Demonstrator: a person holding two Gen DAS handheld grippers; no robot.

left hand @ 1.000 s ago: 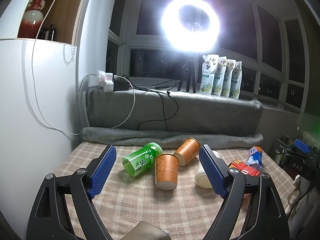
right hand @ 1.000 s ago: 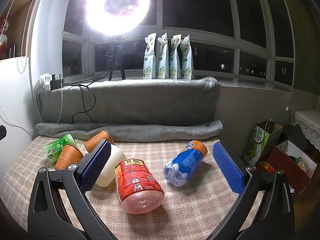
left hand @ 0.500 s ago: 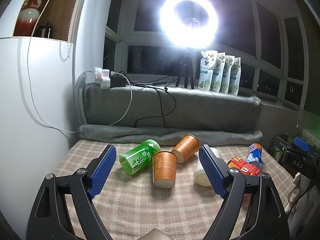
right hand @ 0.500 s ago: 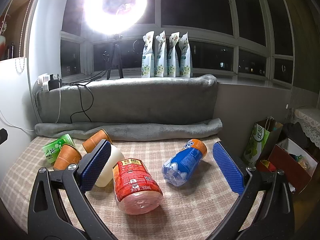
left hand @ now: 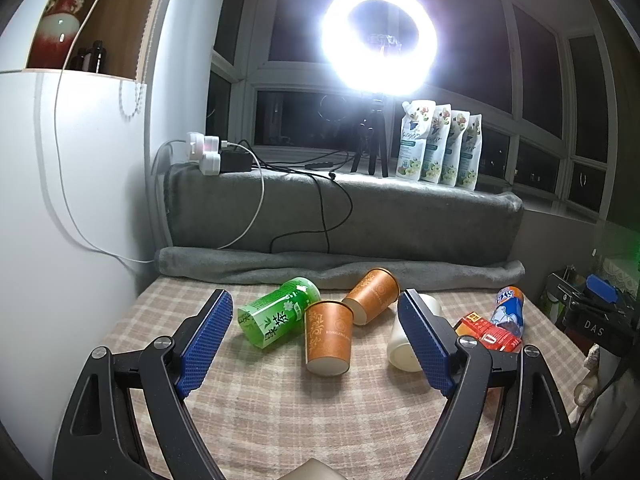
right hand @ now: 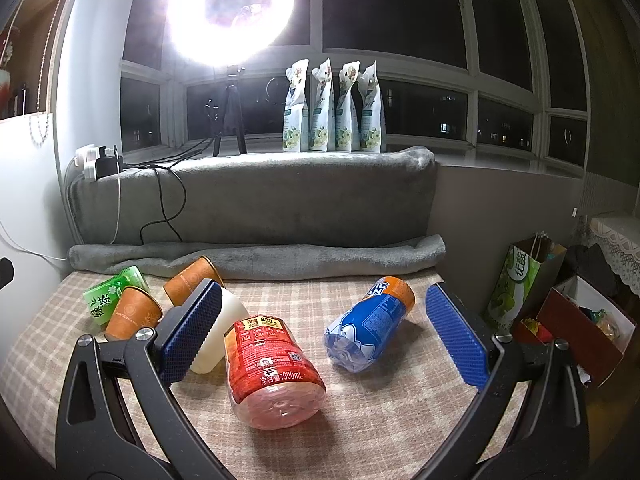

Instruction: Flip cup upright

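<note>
The left gripper [left hand: 316, 342] is held low and level, its two black arms spread in a wide V toward the camera's foot. Its blue ribbed pads [left hand: 206, 342] are set well apart and nothing is gripped between them. The right gripper [right hand: 322, 334] is posed in the same manner, with the jaws parted wide and the blue pads [right hand: 456, 336] facing each other across an unclosed gap. No contact is made by either pair of fingers. The hands holding both grippers are hidden behind the cameras.
</note>
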